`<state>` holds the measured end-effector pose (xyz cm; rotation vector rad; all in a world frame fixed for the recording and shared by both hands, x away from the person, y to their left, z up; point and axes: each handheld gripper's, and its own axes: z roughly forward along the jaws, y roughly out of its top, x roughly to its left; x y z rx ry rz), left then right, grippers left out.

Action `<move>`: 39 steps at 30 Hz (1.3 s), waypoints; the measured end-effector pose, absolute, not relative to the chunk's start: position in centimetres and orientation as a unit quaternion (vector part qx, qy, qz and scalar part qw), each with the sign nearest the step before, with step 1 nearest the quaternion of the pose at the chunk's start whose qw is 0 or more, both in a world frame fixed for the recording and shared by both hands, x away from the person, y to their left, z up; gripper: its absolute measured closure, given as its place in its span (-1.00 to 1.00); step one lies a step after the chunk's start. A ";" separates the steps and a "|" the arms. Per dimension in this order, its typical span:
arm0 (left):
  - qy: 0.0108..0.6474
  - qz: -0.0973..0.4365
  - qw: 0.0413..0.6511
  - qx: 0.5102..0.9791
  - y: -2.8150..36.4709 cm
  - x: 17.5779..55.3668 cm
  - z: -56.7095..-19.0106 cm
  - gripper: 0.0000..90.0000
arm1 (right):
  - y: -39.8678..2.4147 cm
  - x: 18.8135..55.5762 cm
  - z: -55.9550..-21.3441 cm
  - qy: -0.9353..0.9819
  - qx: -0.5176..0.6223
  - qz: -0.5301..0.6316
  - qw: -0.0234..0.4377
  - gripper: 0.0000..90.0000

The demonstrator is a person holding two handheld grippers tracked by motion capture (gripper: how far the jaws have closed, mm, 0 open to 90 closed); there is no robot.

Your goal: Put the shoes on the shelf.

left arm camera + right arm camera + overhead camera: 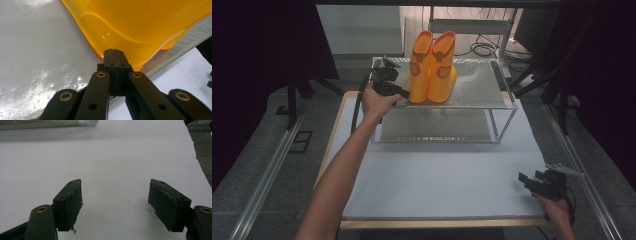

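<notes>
A pair of orange-yellow rubber boots stands upright on the top shelf [479, 82] of a small metal rack. They are the left boot [418, 70] and the right boot [443, 70]. My left gripper [404, 92] is at the left boot's foot, jaws shut. In the left gripper view, the shut tips of the left gripper [113, 51] meet the rim of the boot's sole [140, 22], with nothing seen between them. My right gripper [523, 179] rests low at the table's front right corner. In its own view, the right gripper [115, 192] is open over bare white tabletop.
The rack has a lower shelf [437, 131] and thin corner posts and stands at the back of the white table [437, 175]. Wooden edging runs round the table. Dark stands and cables lie on the floor beyond.
</notes>
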<state>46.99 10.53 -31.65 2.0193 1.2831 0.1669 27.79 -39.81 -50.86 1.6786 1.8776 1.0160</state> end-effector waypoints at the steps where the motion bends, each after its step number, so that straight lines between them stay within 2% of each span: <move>1: 0.498 0.064 0.364 0.785 10.3 47.0 -31.6 1.00 | -39.8 27.8 -50.9 0.676 0.604 0.366 0.211 -0.40; 12: 0.482 0.048 0.375 0.791 7.3 46.8 -31.5 1.00 | -39.7 27.7 -50.8 0.676 0.603 0.368 0.212 -0.40; 19: 0.479 0.044 0.385 0.788 8.0 46.7 -31.8 0.98 | -39.9 27.7 -50.8 0.674 0.605 0.368 0.211 -0.40; 27: 0.462 0.062 0.399 0.789 9.7 45.6 -31.4 0.55 | -39.9 27.7 -50.7 0.674 0.603 0.369 0.214 -0.40; 32: 0.444 0.059 0.406 0.797 10.7 44.4 -30.7 0.40 | -39.9 27.6 -50.7 0.674 0.605 0.367 0.212 -0.40; 39: 0.427 0.055 0.416 0.801 12.1 42.5 -30.4 0.29 | -39.8 27.6 -50.7 0.676 0.603 0.366 0.214 -0.40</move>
